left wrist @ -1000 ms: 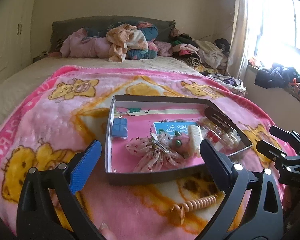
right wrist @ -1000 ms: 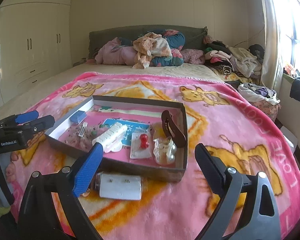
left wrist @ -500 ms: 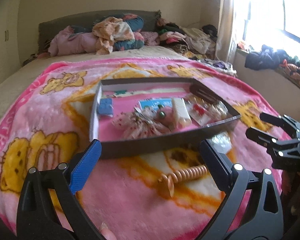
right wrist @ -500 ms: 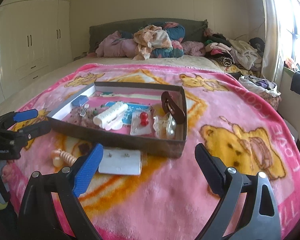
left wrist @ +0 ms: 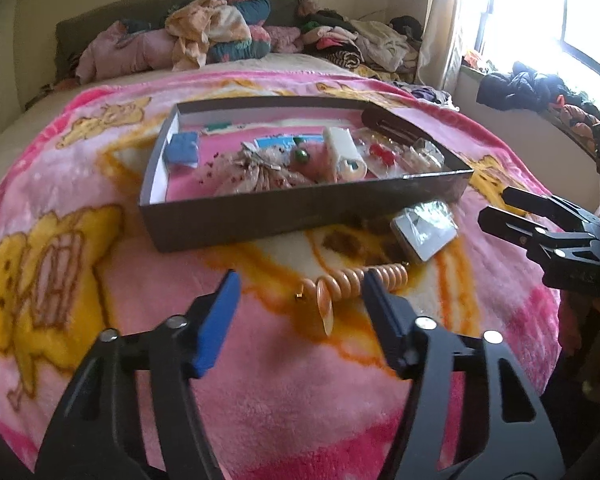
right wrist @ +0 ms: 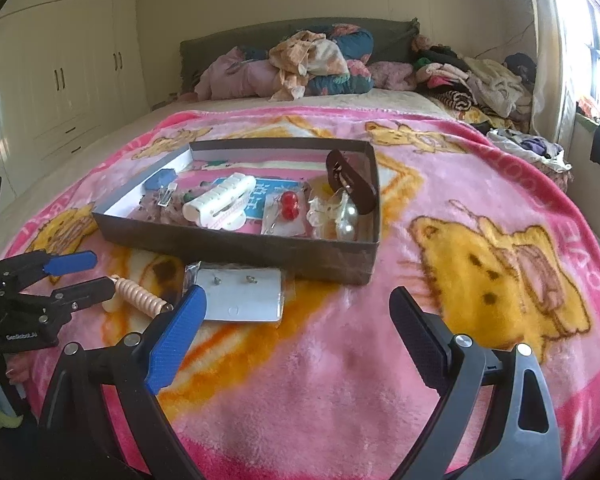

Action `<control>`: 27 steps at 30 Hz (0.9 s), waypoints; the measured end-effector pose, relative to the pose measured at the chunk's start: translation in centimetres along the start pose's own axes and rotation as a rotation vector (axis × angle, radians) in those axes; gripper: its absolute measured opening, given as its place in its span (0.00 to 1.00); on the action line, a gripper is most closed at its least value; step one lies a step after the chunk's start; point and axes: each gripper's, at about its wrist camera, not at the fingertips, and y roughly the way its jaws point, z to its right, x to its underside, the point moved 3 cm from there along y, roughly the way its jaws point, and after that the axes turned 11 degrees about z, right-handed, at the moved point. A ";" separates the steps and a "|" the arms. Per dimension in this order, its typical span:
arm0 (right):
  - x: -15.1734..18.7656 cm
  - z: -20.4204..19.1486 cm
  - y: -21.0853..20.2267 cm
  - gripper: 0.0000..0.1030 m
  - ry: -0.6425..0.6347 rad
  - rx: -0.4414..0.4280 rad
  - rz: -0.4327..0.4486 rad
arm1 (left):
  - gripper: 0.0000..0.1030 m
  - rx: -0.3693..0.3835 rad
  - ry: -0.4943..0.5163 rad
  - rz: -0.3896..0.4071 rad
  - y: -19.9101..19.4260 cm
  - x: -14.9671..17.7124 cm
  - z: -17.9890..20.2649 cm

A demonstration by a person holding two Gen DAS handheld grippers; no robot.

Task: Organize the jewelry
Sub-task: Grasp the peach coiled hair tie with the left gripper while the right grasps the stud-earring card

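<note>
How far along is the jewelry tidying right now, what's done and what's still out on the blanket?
Mostly done: the box already holds the white clip, red earrings and brown hair clip. In hand: nothing; the left gripper is open around the coiled hair tie. Left: that tie and the earring card beside the box; the right gripper is open, empty.

Peach spiral hair tie (left wrist: pixel 356 280) lying flat on the pink blanket, white earring card (right wrist: pixel 240 294) just beside it, dark shallow box (right wrist: pixel 236 246) behind holding clips and trinkets
</note>
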 end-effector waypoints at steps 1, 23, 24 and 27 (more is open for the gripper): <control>0.1 0.0 0.2 0.87 0.008 -0.007 -0.007 | 0.45 0.006 -0.007 -0.010 0.2 0.2 -0.1; 1.2 -4.1 5.6 0.66 -0.042 -0.066 -0.160 | 0.06 0.004 -0.037 -0.024 -0.1 0.1 -1.4; 1.2 -4.1 5.6 0.65 -0.042 -0.066 -0.158 | 0.06 0.002 -0.040 -0.019 -0.2 0.0 -1.5; 1.0 -3.9 5.2 0.61 -0.024 -0.081 -0.148 | 0.06 0.001 -0.044 -0.007 -0.5 -0.5 -1.7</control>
